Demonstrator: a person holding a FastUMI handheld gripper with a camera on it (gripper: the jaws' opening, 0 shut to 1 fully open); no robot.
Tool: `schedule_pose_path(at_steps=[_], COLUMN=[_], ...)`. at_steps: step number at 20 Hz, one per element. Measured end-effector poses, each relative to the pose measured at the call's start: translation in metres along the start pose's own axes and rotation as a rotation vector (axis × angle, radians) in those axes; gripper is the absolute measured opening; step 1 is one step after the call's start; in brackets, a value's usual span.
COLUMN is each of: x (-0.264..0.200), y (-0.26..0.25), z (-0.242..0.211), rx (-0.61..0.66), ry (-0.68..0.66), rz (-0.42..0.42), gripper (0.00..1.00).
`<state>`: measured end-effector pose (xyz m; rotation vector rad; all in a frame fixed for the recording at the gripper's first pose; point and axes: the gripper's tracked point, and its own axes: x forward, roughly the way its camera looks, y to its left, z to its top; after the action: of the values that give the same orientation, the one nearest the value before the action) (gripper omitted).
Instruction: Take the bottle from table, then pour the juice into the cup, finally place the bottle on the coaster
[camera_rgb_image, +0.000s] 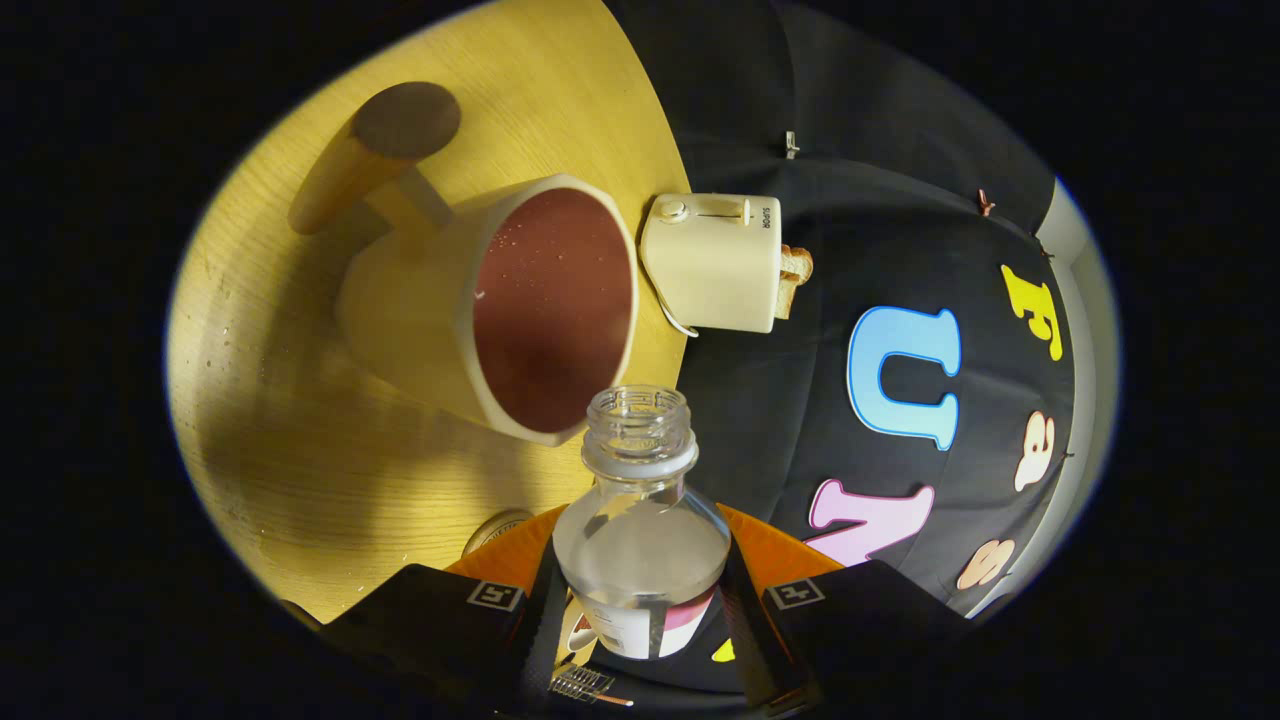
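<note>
Hand-held gripper (640, 620) clamps the uncapped bottle (640, 520) between both fingers, tilted with its mouth at the cup (500, 310) rim on the counter (300, 450), evidently for pouring.

Bottle (640, 520): clear plastic, uncapped, liquid inside, label low on body; held between hand-held gripper (640, 610) fingers, mouth pointing toward cup. Cup (500, 305): cream outside, brown inside, handle on far side, just beyond bottle mouth, on wooden worktop (300, 450). Round coaster (405, 118) beyond cup.
</note>
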<state>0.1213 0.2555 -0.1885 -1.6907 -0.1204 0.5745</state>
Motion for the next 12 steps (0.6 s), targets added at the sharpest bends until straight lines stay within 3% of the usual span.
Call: schedule_pose_path(at_steps=[12], x=[0.007], y=[-0.011], z=[0.011], rx=[-0.172], ry=[-0.07], rz=[-0.04], gripper=[0.73])
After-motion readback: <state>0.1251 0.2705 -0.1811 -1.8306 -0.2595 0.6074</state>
